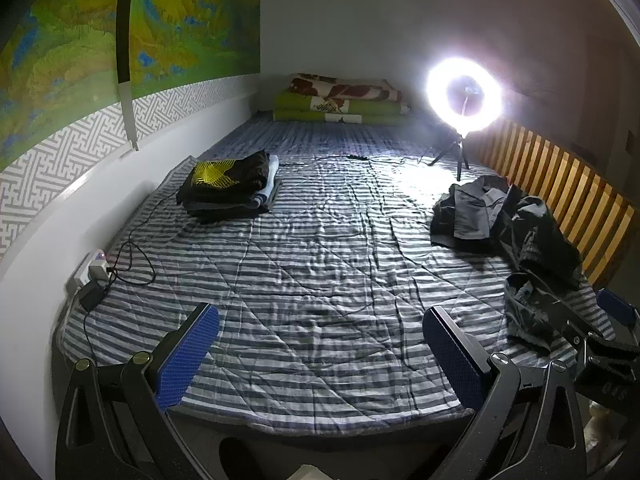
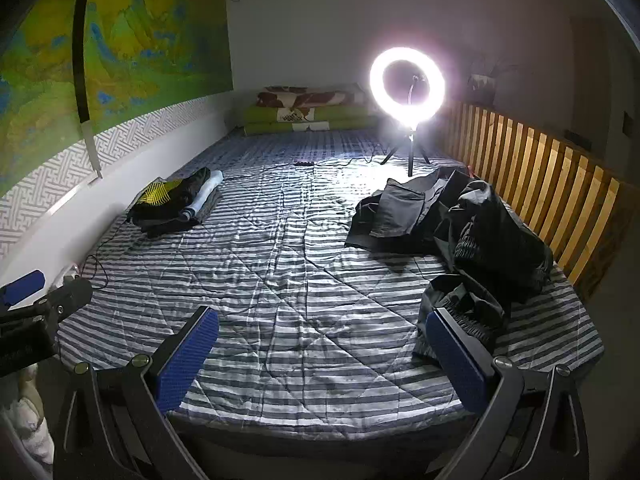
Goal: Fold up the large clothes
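We hold the left gripper [image 1: 320, 344] level and pointing forward, its two blue-padded fingers [image 1: 188, 356] spread wide apart with nothing between them. We hold the right gripper [image 2: 322, 346] in the same attitude just beside it, its blue pads [image 2: 456, 356] likewise set far apart and gripping nothing. Each unit shows at the edge of the other's wrist view, the right gripper at the right margin of the left view and the left gripper at the left margin of the right view, confirming that we carry them side by side at about the same height.
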`<state>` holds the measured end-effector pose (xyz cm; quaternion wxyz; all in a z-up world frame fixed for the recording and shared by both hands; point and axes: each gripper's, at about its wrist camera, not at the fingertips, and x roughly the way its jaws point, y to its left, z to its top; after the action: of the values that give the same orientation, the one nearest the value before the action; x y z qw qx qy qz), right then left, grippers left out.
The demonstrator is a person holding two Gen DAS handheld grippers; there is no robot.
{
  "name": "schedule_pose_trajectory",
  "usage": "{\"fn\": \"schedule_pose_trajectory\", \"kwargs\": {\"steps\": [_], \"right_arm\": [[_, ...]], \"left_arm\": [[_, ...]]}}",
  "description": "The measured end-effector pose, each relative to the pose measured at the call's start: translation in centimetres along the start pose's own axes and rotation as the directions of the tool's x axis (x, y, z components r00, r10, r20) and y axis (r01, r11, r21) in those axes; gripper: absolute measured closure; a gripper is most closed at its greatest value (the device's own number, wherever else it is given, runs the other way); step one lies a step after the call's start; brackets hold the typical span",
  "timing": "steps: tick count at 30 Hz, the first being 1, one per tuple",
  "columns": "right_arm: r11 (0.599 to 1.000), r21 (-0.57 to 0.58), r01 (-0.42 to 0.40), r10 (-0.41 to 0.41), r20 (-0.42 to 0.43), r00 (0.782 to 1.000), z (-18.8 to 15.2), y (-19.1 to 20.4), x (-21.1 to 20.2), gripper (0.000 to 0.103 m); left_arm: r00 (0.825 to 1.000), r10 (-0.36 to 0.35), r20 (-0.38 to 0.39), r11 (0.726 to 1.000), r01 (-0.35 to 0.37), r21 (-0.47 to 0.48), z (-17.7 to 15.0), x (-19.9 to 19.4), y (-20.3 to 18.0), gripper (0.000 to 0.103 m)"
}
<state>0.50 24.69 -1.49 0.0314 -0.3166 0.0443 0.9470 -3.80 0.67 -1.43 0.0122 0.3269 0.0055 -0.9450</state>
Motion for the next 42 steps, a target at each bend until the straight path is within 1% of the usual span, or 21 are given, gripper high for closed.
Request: {"fn": "schedule_pose_trajectory", "kwargs": {"steps": [20, 25, 30, 32, 42], "right_arm": [[1.000, -0.006, -0.005, 0.005, 0.003, 1.000, -0.1, 0.1, -0.5, 0.001], [1.000, -0.003, -0.004, 0.004, 0.010, 1.000, 0.0, 0.1, -0.8, 0.001], [1.000, 0.001, -0.002, 0.002, 0.019, 1.000, 0.0, 0.0, -1.0, 0.001], [1.000, 0.002, -0.001, 0.001, 0.019, 1.000, 0.0, -0.1, -0.9, 0.001], [1.000, 0.007, 0.007, -0.007, 0.014, 1.000, 0.0, -0.6, -0.3, 0.001]], "left_arm": [[1.000, 0.005, 0.008, 1.000, -0.005, 0.007, -0.3, 0.1, 0.0, 0.000], [1.000, -0.003, 0.010, 1.000, 0.003, 0.005, -0.4, 0.0, 0.2, 0.000], [0.999, -0.036, -0.003, 0.999, 0.036, 0.004, -0.5, 0.1, 0.3, 0.000], [1.000, -0.028, 0.000, 1.000, 0.028, 0.008, -0.4, 0.1, 0.3, 0.000], [0.999, -0.039, 0.005, 0.999, 0.039, 0.012, -0.1, 0.5, 0.2, 0.000]]}}
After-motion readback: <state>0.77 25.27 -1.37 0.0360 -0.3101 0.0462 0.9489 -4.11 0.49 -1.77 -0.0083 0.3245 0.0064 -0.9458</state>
